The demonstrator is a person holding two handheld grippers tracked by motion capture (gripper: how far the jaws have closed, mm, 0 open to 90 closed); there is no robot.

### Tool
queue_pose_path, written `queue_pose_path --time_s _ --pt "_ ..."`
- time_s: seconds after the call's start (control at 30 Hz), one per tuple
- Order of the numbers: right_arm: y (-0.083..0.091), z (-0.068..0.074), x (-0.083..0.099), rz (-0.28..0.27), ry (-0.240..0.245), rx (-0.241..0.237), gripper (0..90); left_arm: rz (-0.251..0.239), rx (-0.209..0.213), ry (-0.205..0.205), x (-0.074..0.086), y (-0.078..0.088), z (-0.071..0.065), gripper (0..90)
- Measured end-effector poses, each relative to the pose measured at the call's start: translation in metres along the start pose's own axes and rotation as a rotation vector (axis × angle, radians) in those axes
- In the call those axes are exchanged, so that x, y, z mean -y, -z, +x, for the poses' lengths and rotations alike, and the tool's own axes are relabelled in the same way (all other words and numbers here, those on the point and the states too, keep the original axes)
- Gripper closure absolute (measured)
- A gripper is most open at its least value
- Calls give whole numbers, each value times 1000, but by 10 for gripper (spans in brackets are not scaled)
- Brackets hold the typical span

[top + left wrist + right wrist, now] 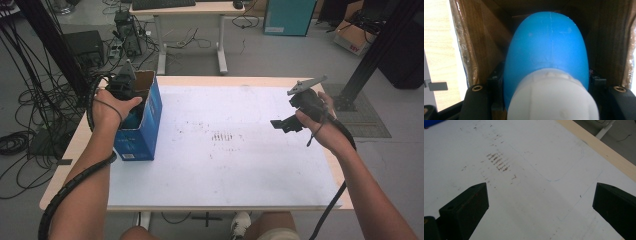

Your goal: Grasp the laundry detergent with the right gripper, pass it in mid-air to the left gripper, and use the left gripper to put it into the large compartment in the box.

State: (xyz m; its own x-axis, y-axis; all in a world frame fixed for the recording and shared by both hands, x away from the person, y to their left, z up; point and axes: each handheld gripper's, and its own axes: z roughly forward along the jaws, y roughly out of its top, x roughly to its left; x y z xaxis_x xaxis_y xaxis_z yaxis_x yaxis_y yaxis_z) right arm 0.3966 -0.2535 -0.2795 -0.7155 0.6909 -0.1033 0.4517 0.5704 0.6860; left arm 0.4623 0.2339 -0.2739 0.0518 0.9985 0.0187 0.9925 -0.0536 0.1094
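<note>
Blue-and-white object (547, 60), clamped in left gripper (121, 84), sits inside blue box (145, 127); right gripper (283, 125) jaws apart above scuffed white table sheet (225, 165); cables (30, 110) cover floor.

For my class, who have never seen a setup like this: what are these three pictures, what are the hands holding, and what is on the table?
A person stands at a table and holds a hand tool with two black jaws in each hand. The high view looks down from above the person. The other two views come from small cameras riding on each tool. The left gripper reaches into an open blue box standing on the table's left side. Its own camera shows its jaws shut on a blue and white object inside the box; what it is I cannot tell. The right gripper hovers open above a white sheet marked with dark smudges, holding nothing.
</note>
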Motion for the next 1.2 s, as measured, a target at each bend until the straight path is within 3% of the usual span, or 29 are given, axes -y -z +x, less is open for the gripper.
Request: queue_pose_path --time_s 1.2 --pt "0 1 -2 3 8 -3 2 1 -7 -5 0 0 -1 367"
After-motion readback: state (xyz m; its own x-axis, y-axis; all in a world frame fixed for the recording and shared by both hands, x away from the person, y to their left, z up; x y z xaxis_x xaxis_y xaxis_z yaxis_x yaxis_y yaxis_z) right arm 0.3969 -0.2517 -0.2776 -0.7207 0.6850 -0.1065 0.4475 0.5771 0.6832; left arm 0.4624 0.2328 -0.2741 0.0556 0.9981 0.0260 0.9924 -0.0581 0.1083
